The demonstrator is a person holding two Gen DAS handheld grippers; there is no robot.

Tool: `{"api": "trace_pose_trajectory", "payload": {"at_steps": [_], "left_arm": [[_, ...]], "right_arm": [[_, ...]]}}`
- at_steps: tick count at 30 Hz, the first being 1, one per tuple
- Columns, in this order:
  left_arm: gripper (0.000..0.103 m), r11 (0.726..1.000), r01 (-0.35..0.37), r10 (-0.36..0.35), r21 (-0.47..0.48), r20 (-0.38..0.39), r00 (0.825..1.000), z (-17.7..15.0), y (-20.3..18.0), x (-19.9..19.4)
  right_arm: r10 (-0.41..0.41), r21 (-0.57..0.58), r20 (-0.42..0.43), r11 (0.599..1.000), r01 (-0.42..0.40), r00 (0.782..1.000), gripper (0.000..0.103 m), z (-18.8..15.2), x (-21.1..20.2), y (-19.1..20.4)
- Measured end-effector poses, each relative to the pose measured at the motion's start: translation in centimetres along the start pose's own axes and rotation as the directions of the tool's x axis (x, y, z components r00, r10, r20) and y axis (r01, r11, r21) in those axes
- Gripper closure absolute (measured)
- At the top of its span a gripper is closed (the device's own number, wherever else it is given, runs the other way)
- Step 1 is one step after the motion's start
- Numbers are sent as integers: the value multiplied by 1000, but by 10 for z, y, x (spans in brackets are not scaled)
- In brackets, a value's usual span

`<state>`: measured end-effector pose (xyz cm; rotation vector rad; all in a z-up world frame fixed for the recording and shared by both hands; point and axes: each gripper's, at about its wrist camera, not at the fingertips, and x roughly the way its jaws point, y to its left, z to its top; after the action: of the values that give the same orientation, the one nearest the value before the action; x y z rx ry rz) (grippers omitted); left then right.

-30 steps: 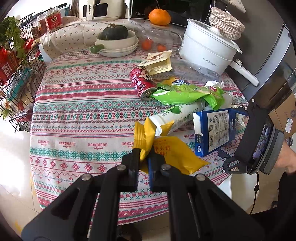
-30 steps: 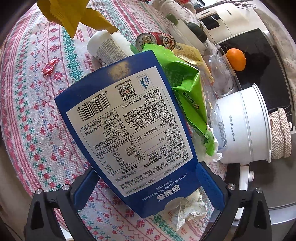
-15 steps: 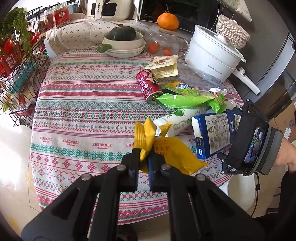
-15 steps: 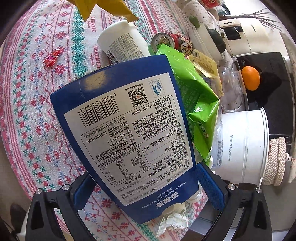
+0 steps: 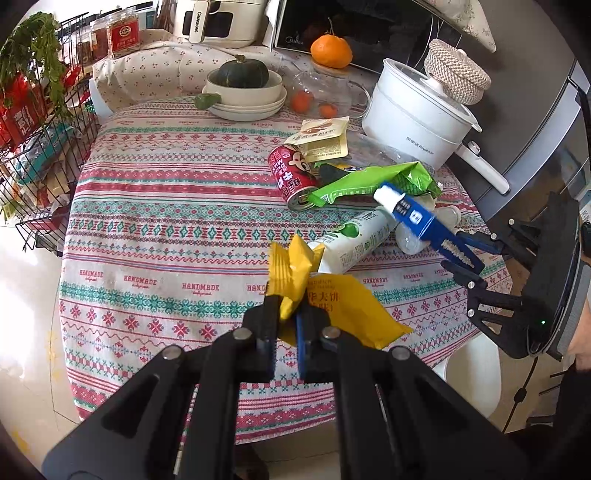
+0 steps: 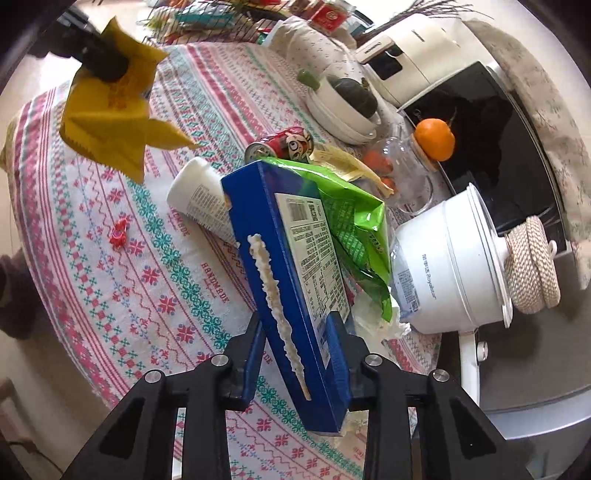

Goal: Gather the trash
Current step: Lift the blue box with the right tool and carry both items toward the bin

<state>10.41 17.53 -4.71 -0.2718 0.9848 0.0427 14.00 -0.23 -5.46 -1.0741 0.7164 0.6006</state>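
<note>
The left tool pinches a crumpled yellow snack wrapper above the table; the right tool clamps a flat blue cardboard box. Left lying: red drink can, green crisp bag, white plastic bottle.

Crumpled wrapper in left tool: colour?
Yellow wrapper, red print; clearest in left wrist view.

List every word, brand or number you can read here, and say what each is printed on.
"HANDMADE": repeated along the tablecloth.
"Royalstar": side of the white cooking pot.
"CHANGHONG", read with some doubt: front of the cream appliance at the back.
Blue box in the right claw: barcode and fine print, too small to read.
Yellow wrapper in the left claw: Chinese characters, partly hidden.
Red can, white bottle, jar labels: too blurred.
</note>
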Motion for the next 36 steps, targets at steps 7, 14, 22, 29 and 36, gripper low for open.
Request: {"api": "trace_pose_trajectory", "payload": {"at_steps": [7,14,22,29,36], "left_arm": [[94,999,21,-22,28,18,1000,-4,-12,-6],[94,992,85,-87,89,26,996,-12,-39,-11],[94,957,190,-188,219,-29,982,-35,-102,-7],[94,888,302,-271,348,-137,953,-69,-183,9],[94,774,374,-280,511,-255,926,-121,-264,35]], "right_arm": [[81,266,47,960,-90,996,79,-24,-40,-22],[124,487,99,859,-157,987,79,-65,-78,-40],[113,671,120,723,-164,986,79,-143,-114,-48],[107,755,50,647,-108,993,79,-202,-130,-53],[117,799,-22,599,-53,993,79,-260,-135,-50]]}}
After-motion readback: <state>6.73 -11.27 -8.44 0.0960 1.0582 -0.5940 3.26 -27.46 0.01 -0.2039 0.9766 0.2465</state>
